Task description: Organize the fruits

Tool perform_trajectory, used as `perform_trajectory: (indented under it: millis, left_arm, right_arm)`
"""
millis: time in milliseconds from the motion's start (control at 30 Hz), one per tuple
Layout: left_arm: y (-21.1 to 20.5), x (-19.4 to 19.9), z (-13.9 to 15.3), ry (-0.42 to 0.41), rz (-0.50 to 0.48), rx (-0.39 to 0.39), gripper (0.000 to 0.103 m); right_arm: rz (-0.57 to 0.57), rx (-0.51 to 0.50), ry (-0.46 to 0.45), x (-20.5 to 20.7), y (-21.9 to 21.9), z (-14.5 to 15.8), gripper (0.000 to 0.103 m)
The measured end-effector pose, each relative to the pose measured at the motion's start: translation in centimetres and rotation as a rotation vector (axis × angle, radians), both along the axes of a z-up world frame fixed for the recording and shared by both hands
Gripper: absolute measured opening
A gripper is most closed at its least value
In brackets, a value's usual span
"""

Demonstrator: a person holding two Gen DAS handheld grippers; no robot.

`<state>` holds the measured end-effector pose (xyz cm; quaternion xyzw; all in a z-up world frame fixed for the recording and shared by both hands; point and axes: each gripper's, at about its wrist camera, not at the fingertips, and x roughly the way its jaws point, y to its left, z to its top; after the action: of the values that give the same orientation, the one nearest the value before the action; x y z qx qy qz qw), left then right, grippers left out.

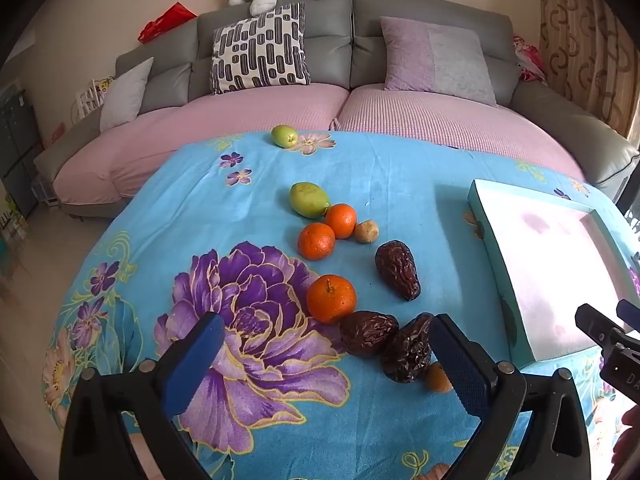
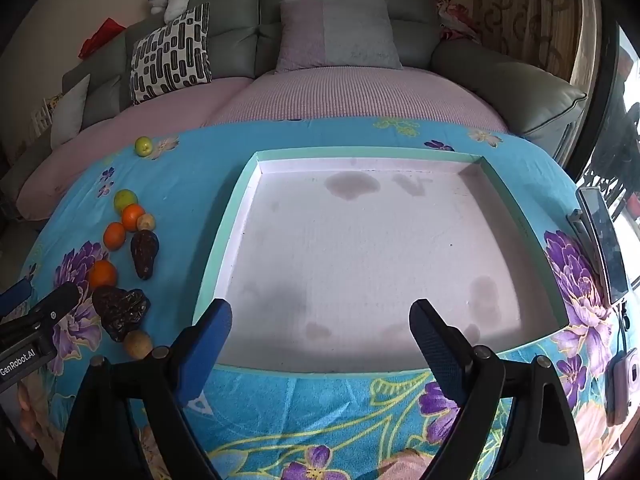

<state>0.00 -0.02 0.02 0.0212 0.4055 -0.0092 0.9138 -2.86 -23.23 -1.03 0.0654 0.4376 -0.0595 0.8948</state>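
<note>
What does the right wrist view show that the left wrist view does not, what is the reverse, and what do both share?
Only the right wrist view: the whole empty inside of the box, with stains on its white floor, and a phone on a stand at the table's right edge.

Only the left wrist view: the cloth's big purple flower whole and close up.

Both: three oranges, two green fruits, the dark wrinkled fruits, the sofa, and the open, empty left tool and right tool.
</note>
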Motion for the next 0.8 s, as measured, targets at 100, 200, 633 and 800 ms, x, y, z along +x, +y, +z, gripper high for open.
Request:
perform_trajectory:
  millis: [100,200,633,800]
  left_arm:
    - [0.0,0.0,0.0,-0.002,0.001,0.001,0.103]
    - [0.0,-0.1,0.3,-0.012,0.001,0.001,0.103]
    - [-0.2,0.1,0.1,0.004,0.000,-0.004,0.103]
    - [-0.1,0.0,0.1,0.006,-0.003,-0.012,0.103]
  right_arm:
    - [0.001,0.002,0.004,0.1,-0.1,-0.1,0.091]
    - [0.000,0.004,0.004,0.0,-0.1,-0.1,0.091]
    - [-0.004,0.002,0.003,0.1,-0.2,-0.1,0.091]
    - [-0.005,0.003,0.004,0.0,-0.3,0.0,0.091]
